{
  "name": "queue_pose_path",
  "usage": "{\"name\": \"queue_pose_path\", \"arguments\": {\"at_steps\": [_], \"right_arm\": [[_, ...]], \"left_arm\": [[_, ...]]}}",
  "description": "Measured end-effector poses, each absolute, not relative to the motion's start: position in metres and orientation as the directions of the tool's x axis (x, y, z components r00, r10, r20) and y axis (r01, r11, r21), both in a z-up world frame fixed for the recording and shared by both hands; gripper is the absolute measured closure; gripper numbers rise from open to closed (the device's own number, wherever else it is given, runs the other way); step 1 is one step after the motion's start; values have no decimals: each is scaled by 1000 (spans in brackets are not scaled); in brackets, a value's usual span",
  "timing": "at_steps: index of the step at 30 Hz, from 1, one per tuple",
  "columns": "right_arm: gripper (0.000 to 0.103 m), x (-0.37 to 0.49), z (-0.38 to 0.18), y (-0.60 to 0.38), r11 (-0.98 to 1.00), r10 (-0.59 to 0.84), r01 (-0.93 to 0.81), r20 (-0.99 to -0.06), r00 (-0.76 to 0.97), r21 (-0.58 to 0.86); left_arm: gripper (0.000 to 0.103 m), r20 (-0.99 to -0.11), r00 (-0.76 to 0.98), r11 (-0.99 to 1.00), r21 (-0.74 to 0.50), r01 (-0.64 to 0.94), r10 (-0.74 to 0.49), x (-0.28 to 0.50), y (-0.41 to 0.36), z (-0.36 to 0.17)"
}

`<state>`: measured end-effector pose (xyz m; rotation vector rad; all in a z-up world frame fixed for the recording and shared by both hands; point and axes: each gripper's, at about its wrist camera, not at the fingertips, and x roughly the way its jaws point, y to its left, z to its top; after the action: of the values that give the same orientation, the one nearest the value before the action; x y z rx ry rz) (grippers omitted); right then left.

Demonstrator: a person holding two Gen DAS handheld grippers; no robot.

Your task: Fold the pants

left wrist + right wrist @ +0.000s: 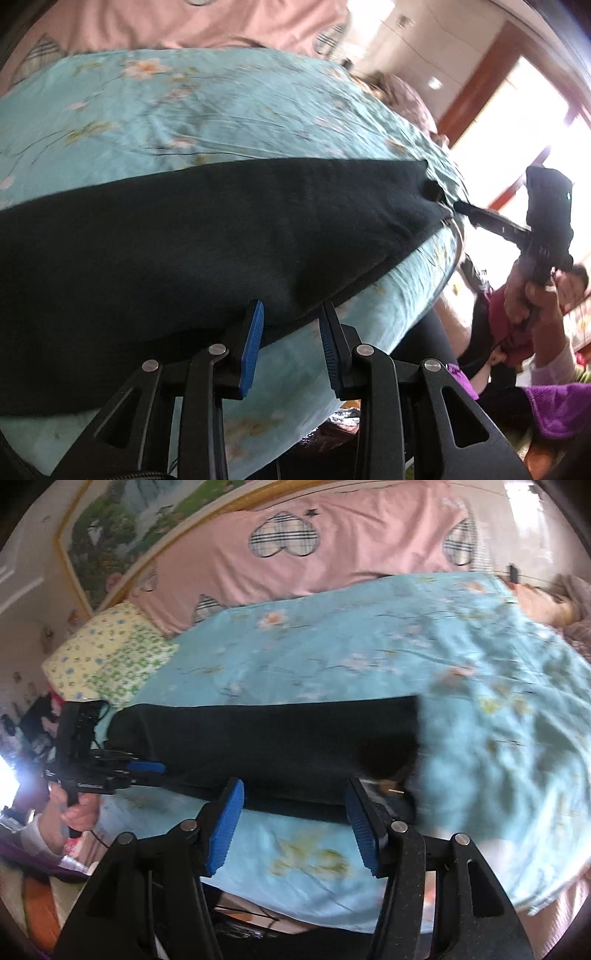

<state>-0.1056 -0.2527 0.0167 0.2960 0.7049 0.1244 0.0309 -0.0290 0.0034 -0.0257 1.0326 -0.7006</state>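
Black pants (207,236) lie as a long folded band across the light blue floral sheet (207,110). My left gripper (291,314) stands open at the band's near edge, blue pads apart, not pressing the cloth. In the right wrist view the same pants (277,746) stretch left to right. My right gripper (295,790) is open just before their near edge, nothing clamped. The right gripper (448,201) also shows at the pants' far right end, held by a hand (532,295). At the left end the left gripper (162,770) reaches in sideways.
A pink quilt with plaid hearts (332,546) lies behind the sheet, a yellow-green floral pillow (107,653) at its left. A framed landscape picture (122,528) hangs on the wall. Purple cloth (554,410) and a bright window (524,122) are to the right.
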Motion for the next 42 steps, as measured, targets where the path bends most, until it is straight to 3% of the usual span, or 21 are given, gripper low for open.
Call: {"name": "queue_pose_path", "arguments": {"at_steps": [8, 26, 35, 42], "right_arm": [[45, -67, 12, -184, 918, 371, -190, -585, 721, 348], [45, -7, 11, -77, 839, 544, -422, -571, 615, 344], [45, 18, 6, -25, 806, 575, -511, -595, 562, 297], [48, 37, -11, 12, 812, 499, -563, -679, 538, 151]], "left_arm": [[68, -758, 416, 862, -405, 303, -503, 23, 47, 0], [68, -752, 550, 881, -469, -59, -363, 16, 189, -8], [67, -796, 550, 851, -453, -265, -253, 36, 248, -20], [67, -810, 556, 829, -434, -353, -187, 55, 284, -21]]}}
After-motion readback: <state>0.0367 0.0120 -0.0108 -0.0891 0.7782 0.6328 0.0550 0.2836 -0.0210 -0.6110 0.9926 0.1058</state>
